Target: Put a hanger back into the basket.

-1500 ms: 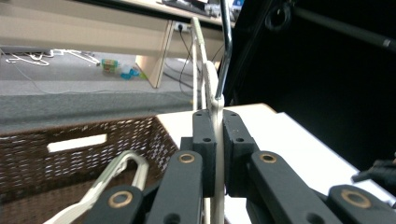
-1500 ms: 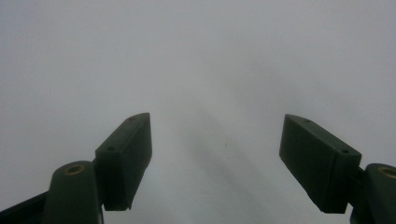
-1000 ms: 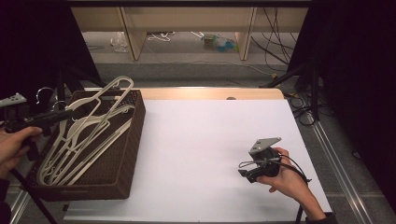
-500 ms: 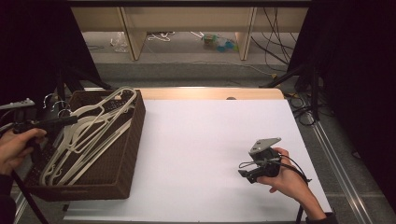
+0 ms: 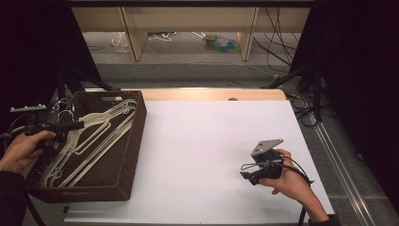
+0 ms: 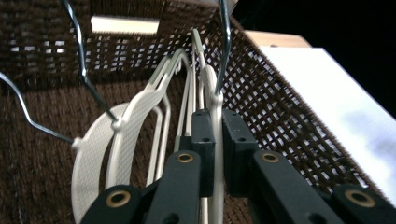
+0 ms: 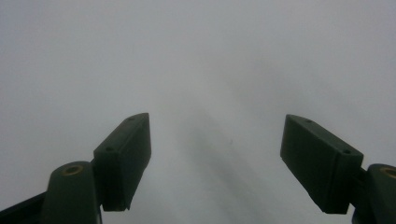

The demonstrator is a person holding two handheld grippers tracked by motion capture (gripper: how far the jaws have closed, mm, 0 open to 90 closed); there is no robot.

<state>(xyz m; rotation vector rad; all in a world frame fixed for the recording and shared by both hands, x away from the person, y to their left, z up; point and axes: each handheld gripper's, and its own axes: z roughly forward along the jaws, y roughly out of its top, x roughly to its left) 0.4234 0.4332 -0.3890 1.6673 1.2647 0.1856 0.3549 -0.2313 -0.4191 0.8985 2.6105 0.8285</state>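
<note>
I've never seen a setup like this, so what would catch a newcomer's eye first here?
Probably the dark woven basket at the table's left edge, holding a bundle of white hangers. The left gripper is shut on one hanger near its wire hook. Across the white table, the right gripper rests open and empty.

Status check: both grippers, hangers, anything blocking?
Left hand-held gripper shut on white hanger in brown basket. Right hand-held gripper open, empty, over white table. No obstruction seen.
</note>
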